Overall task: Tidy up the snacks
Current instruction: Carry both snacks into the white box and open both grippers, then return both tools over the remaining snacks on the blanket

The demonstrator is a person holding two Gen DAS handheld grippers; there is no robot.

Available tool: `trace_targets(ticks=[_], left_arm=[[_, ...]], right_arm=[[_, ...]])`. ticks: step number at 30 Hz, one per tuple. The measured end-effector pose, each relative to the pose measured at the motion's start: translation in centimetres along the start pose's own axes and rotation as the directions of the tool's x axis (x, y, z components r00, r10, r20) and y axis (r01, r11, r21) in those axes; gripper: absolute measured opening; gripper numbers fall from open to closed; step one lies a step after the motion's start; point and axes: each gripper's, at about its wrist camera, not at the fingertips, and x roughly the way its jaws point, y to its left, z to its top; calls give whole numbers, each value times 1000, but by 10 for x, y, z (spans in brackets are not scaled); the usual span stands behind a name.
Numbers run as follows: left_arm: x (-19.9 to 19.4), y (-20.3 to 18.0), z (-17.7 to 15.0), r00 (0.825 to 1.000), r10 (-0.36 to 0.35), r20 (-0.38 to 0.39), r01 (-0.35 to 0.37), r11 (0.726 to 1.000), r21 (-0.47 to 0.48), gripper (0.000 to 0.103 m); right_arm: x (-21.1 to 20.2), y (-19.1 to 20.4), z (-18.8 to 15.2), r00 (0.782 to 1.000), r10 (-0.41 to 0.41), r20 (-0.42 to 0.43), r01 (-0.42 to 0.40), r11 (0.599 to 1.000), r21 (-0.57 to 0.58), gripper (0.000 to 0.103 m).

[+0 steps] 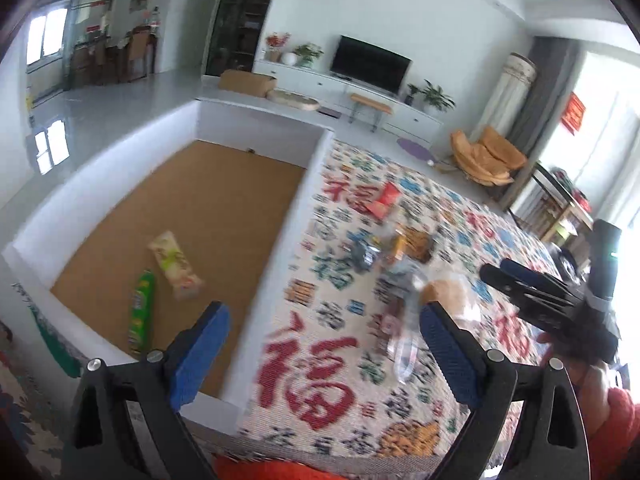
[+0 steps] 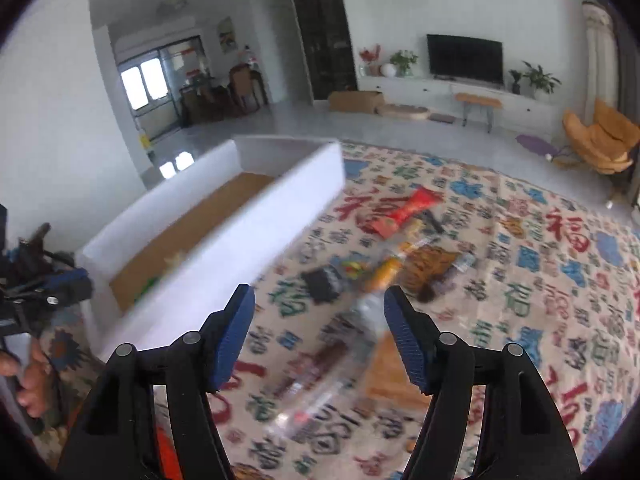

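Both claws are gaping, empty — right gripper [image 2: 319, 336] is sitting nearest the clear-wrapped snack [image 2: 340, 356], its length running straight out from those jaws; left gripper [image 1: 320, 354] is straddling the box [image 1: 276, 248] wall.

Your room is bright with daylight. In the left wrist view the window [image 1: 596, 168], right of the television [image 1: 370, 65], blows out to white. The far window [image 2: 144, 82], left of the television, mirrors as glare on the glossy floor [image 2: 176, 166]. Your patterned cloth [image 2: 520, 280] and the snacks below the television smear with motion blur. Fisheye bending curves the walls, and the corners go black.
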Motion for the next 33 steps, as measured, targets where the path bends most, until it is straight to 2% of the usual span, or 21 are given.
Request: trace_targets(ticks=[2,4,7,9,11,13,17,21,28,33], left_arm=[[20,-33,-18,997,-54,-54,57,997,45,97],[41,-59,-34,992,-71,-102,80,993,83,97],[74,-86,-52,988,-28,-154,51,988,148,97],[89,-94,-61,985,39,-169,-3,978,210,97],[99,-97,-67,981,89,-172,-43,966,253,97],[109,-94,-68,978,103,-179,-54,963,264,97],[120,-81,-68,977,87,-196,-43,975,217,97],[132,-70,-72,969,82,-233,-45,986,163,97],[129,-43,-72,971,45,-233,-40,999,27,97],[134,-50,-74,967,91,-236,-76,994,75,100]], right_arm=[[3,-33,-30,991,-122,-49,122,993,-8,70],[2,-63,-57,977,-192,-90,194,981,10,70],[-1,-96,-95,954,-266,-135,274,961,45,70],[-5,-110,-112,944,-291,-159,303,951,64,70],[-3,-117,-124,938,-301,-172,317,946,71,70],[-3,-118,-132,936,-304,-177,321,944,74,70],[-1,-120,-135,929,-318,-187,338,938,82,76],[0,-129,-137,935,-295,-197,323,938,124,82],[3,-129,-137,932,-302,-200,329,936,122,83],[2,-129,-137,932,-302,-200,329,936,122,83]])
